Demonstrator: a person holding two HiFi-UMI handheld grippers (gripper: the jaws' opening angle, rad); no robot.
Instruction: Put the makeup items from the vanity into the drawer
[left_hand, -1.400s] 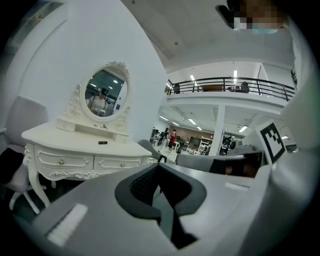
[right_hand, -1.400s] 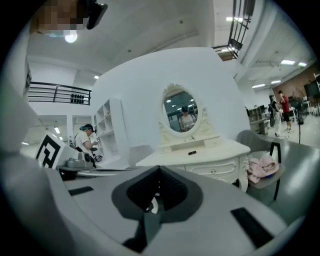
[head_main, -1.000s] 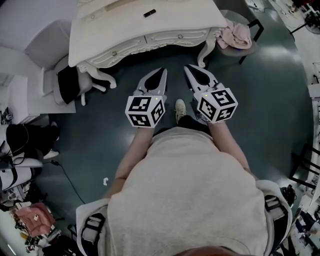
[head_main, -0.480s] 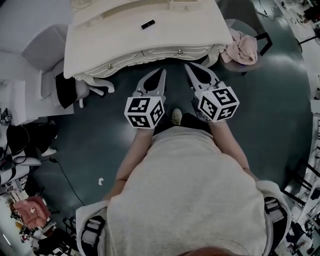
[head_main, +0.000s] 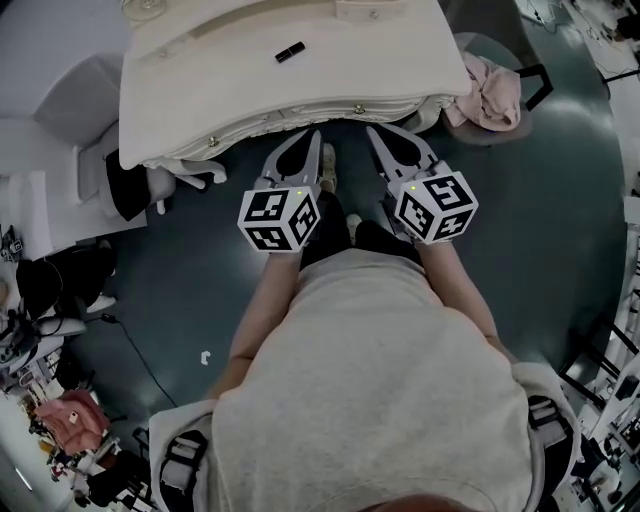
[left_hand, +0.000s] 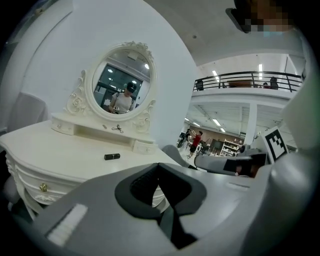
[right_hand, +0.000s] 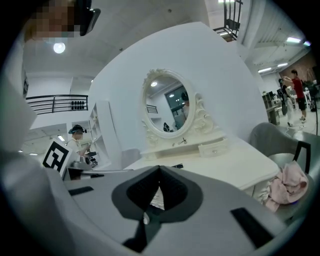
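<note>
Both grippers shut and empty, held out towards the vanity

We hold our forearms forward at waist height, with the left gripper (head_main: 316, 140) and the right gripper (head_main: 372, 133) side by side, their tips angled a little towards each other and close to the front edge of the vanity (head_main: 200, 90). Each pair of jaws is closed tip to tip, and nothing sits between them. The one makeup item we can make out, a small black tube (head_main: 290, 51), lies alone on the white top, well apart from both grippers. The front drawers, each with a small knob (head_main: 359, 108), look closed. An oval mirror (left_hand: 122, 82) in a carved frame stands at the back. To our right a pink cloth (head_main: 490, 85) is draped over a chair, and the floor (head_main: 200, 290) is dark.
</note>
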